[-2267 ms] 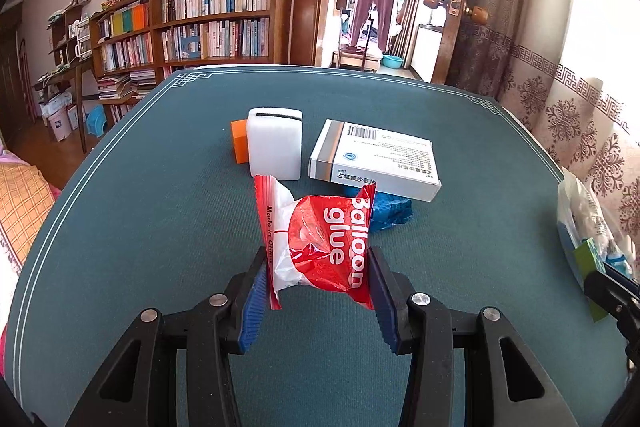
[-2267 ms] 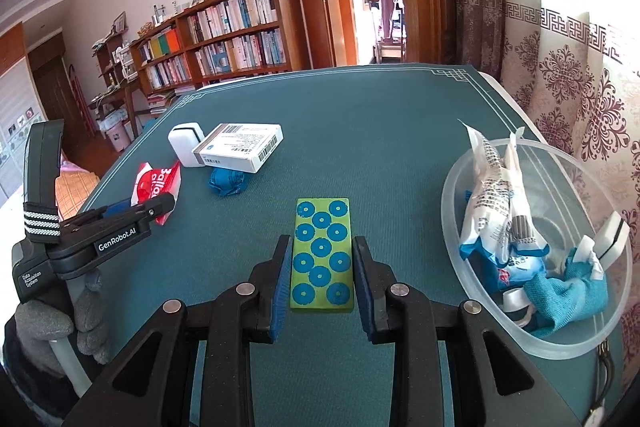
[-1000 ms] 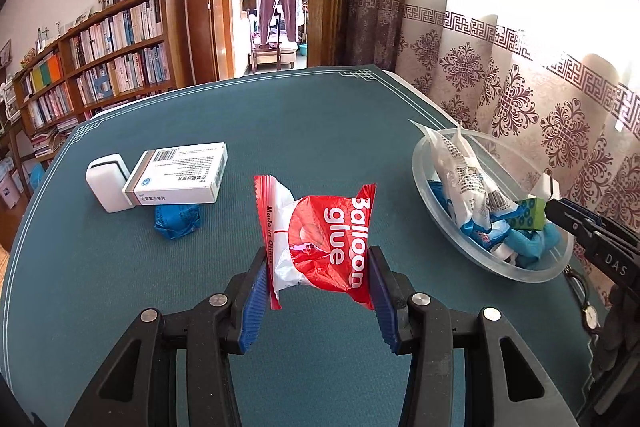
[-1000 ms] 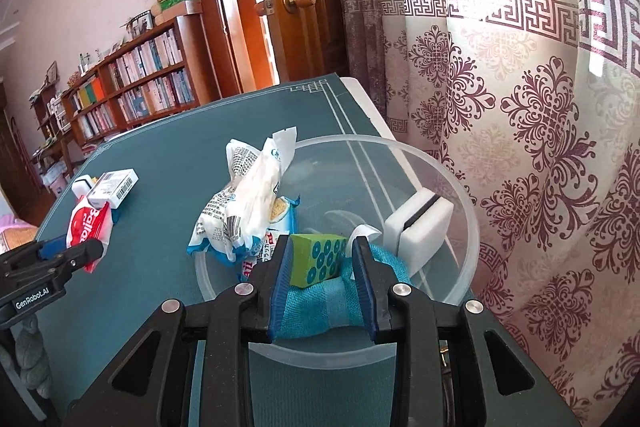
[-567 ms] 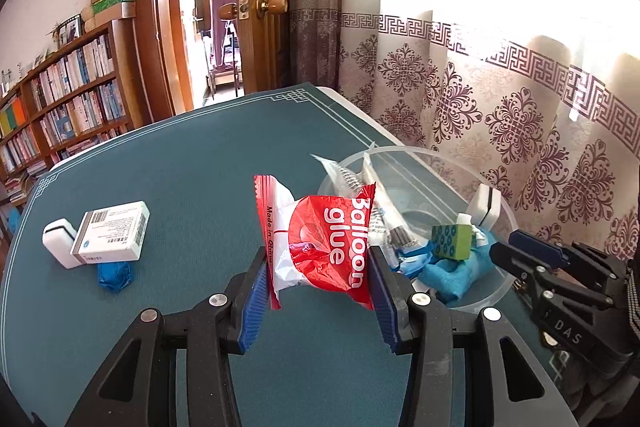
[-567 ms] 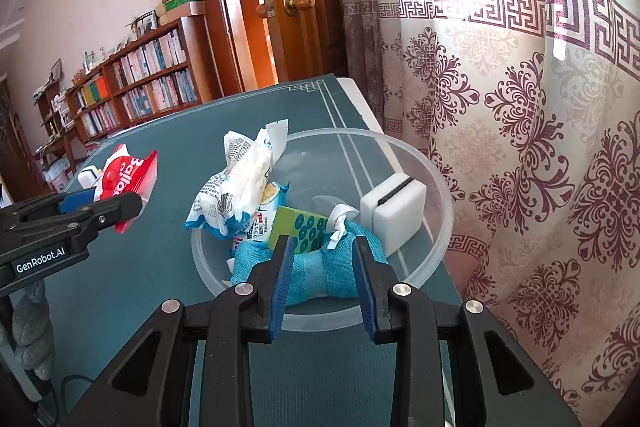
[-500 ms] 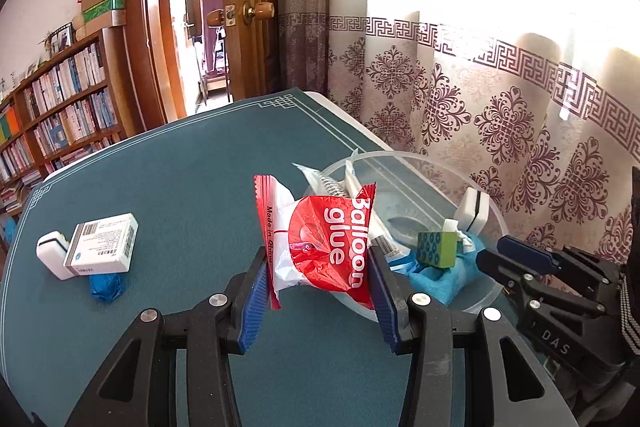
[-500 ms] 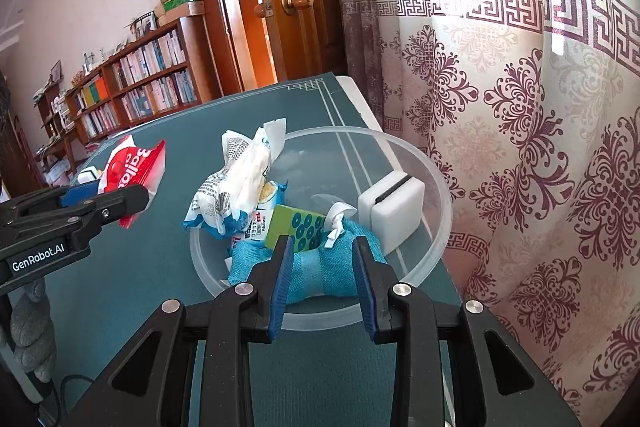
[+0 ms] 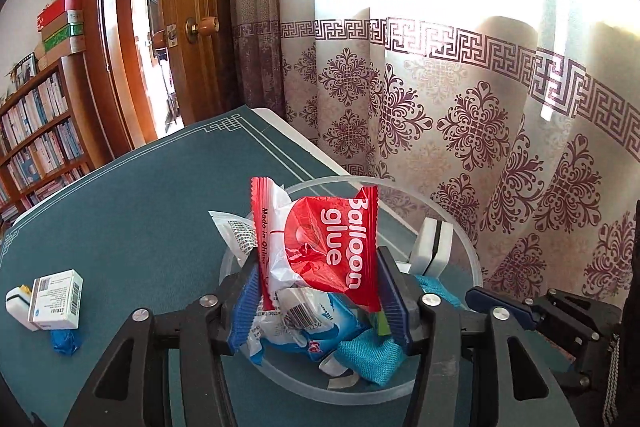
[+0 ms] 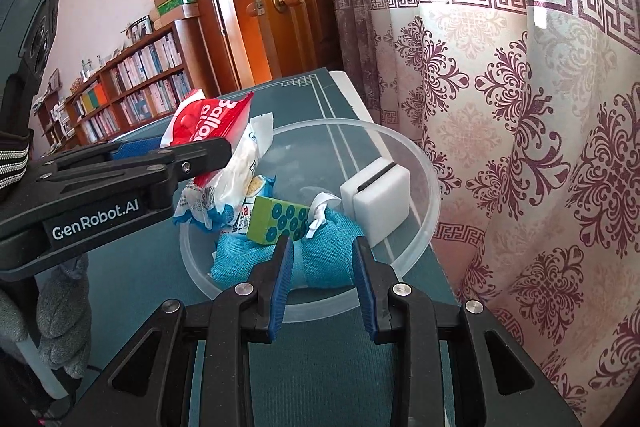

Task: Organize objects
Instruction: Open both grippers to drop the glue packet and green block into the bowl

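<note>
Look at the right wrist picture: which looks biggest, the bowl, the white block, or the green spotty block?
1. clear bowl
2. white block
3. green spotty block

The two blocks look close in size, so their order is unsure.

- The red and white packet (image 9: 320, 247) held over the clear bowl reads "Balloon glue" in white letters, turned sideways, with "Made in" along its white edge; the following word is too cut off to read.
- In the right wrist view the left gripper (image 10: 196, 151) carries "GenRobot.AI" in white on its black arm.
- The white box (image 9: 56, 295) on the table bears a barcode and small print too fine to read.
</note>
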Motion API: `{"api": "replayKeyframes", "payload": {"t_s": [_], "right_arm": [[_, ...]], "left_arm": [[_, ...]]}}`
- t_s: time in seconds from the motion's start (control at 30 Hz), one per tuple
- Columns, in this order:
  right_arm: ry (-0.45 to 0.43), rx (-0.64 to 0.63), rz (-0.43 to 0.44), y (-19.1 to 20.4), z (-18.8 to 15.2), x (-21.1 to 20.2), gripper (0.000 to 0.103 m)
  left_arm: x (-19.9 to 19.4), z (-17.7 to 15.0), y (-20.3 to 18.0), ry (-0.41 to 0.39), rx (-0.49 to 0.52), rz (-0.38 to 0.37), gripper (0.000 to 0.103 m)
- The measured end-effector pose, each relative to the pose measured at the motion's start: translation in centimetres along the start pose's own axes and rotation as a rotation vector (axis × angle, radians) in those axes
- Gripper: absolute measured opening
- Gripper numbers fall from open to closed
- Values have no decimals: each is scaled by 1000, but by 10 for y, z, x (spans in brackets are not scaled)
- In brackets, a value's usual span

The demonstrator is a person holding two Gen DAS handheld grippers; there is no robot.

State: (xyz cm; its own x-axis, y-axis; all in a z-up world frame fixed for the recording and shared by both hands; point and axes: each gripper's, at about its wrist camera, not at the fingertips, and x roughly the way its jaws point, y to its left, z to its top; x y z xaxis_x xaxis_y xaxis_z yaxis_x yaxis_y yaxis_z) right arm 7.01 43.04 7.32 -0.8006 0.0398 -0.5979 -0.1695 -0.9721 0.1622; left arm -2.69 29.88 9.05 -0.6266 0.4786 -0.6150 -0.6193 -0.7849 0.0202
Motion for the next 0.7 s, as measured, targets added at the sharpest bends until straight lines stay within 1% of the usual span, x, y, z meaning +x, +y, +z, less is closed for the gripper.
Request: {"api": "replayKeyframes", "payload": {"t_s": [0.03, 0.07, 0.17, 0.43, 0.6, 0.7], "right_arm": [[2, 1, 0, 0, 0, 1, 32], [3, 2, 0, -1, 0, 1, 32], [2, 1, 1, 0, 0, 0, 32], [8, -10, 1, 3, 1, 0, 32], [7, -12, 2, 6, 0, -1, 32], [7, -12, 1, 6, 0, -1, 32]], "left_arm": [[1, 1, 0, -3, -10, 4, 78], [1, 1, 3, -11, -25, 8, 84], [0, -1, 11, -11, -52, 7, 84], [-7, -11, 31, -1, -105, 38, 85], [-12, -18, 37, 4, -114, 63, 89], [-14, -23, 40, 13, -125, 74, 94]]}}
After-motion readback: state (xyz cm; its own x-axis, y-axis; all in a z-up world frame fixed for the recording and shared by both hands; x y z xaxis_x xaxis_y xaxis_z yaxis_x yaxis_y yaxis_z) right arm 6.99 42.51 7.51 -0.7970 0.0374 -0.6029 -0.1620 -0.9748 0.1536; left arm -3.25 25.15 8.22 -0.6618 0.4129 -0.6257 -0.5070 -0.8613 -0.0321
